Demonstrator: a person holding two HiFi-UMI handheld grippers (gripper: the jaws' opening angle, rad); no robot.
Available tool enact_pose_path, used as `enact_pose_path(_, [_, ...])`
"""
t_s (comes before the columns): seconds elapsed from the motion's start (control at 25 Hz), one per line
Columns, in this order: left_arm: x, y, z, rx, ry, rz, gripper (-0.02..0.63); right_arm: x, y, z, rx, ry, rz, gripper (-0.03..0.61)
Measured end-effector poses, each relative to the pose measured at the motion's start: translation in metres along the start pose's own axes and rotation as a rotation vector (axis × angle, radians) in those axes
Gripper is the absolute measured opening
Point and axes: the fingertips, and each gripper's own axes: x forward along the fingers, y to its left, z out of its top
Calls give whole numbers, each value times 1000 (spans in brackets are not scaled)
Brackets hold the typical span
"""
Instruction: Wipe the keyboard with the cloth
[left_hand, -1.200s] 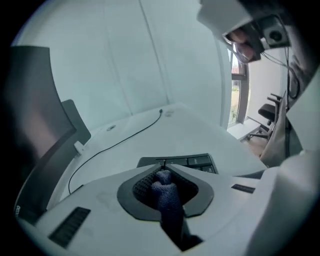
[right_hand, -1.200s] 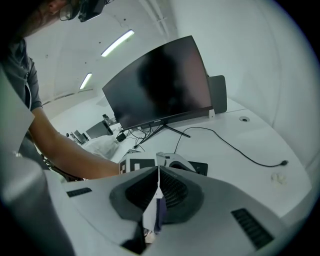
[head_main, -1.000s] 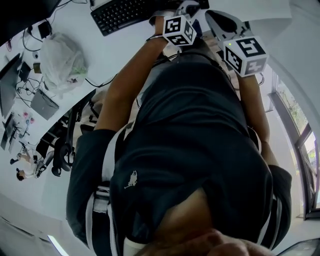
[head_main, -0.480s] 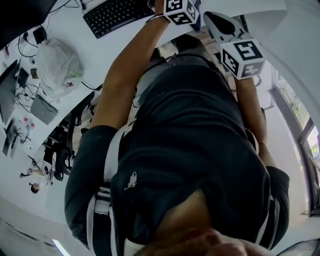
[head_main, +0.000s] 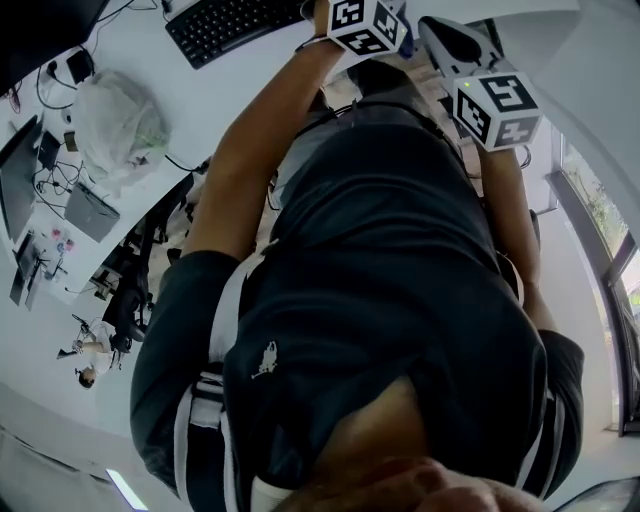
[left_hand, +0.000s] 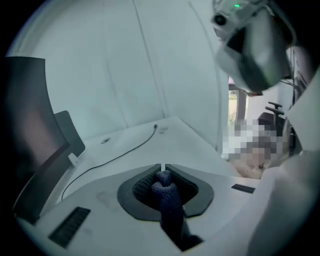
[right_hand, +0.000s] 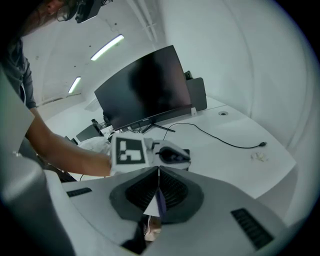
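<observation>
The black keyboard (head_main: 235, 25) lies on the white desk at the top of the head view. My left gripper (head_main: 400, 30) is just right of the keyboard's end, its marker cube (head_main: 365, 22) toward me. Its jaws are shut on a dark blue knitted cloth (left_hand: 167, 197), which bunches between the pads and hangs down. My right gripper (head_main: 455, 45) hovers further right and nearer my body, its cube (head_main: 497, 108) facing up. Its jaws stand shut (right_hand: 159, 192), with only a thin bluish sliver at the seam. The right gripper view shows the left gripper's cube (right_hand: 131, 150) just ahead.
A dark curved monitor (right_hand: 142, 95) stands at the desk's back, with a black cable (right_hand: 225, 140) trailing right. A white plastic bag (head_main: 120, 125) and a grey laptop (head_main: 90, 210) lie left of the keyboard. My torso fills the middle of the head view.
My left gripper has moved forward, up toward the top edge of the head view, beside the keyboard's end. The right gripper has hardly shifted.
</observation>
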Motion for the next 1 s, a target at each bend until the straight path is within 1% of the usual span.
enact_pose_path(0.04, [0,14,5,10,-7,22,28,1,2,-1,-1,4,4,11])
enact_pose_path(0.08, [2,22,6,24,-10,28,29,2,3,-3,-2,8,5,11])
enact_pose_path(0.16, [7,22,4,61,-9,4,28,4,7,-4,-6,10,9,11])
enact_pose_path(0.24, [11,9,-3,101,-2,-49,28,5,10,-7,-5,7,13,11])
enact_pose_path(0.36, [10,-24,-18,146,8,-155,28,7,9,-9,1,11,8,11])
enact_pose_path(0.44, [-2,-50,-28,138,12,-228,28,9,11,-2,-12,11,13,11])
enact_pose_path(0.48, [-12,-58,-31,103,9,-249,28,11,13,3,-22,8,19,11])
enact_pose_path(0.52, [-25,-59,-32,47,-1,-250,28,13,15,8,-31,2,23,11])
enact_pose_path(0.56, [-39,-54,-31,-12,-17,-231,28,14,18,13,-39,-4,25,11])
enact_pose_path(0.64, [-74,-30,-26,-98,-60,-158,28,17,26,21,-53,-18,32,11])
enact_pose_path(0.84, [-188,57,-14,-299,-175,68,28,25,69,51,-83,-73,104,11])
enact_pose_path(0.92, [-242,88,-11,-369,-241,150,28,26,94,69,-110,-113,132,11])
enact_pose_path(1.0, [-298,112,-11,-409,-306,234,28,28,119,86,-153,-160,150,9])
